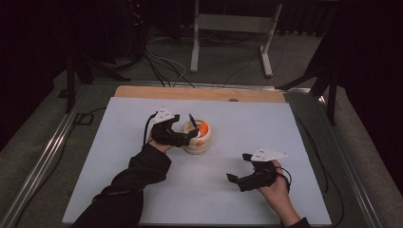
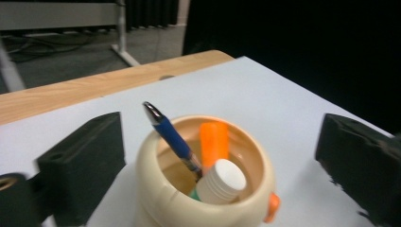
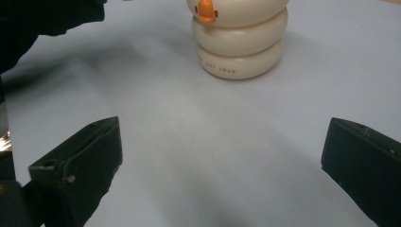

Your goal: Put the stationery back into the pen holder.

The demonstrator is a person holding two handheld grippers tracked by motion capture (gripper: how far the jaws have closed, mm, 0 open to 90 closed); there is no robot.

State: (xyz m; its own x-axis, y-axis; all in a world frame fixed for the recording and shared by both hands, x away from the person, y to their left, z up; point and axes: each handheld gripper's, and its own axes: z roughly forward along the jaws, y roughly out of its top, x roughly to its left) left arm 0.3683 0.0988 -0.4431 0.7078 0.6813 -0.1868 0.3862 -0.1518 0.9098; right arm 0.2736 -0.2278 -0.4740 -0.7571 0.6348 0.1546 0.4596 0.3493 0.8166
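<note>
A cream, ringed pen holder with an orange beak stands near the middle of the white mat. In it lean a blue pen, an orange marker and a white-capped tube. My left gripper hovers at the holder's left rim, jaws open wide on either side of the holder, with nothing held. My right gripper rests open over bare mat at the front right, pointing toward the holder.
A wooden board edge runs along the mat's far side. Metal rails border the table. A white stand and cables lie on the floor beyond. A dark sleeve of the left arm crosses the right gripper view.
</note>
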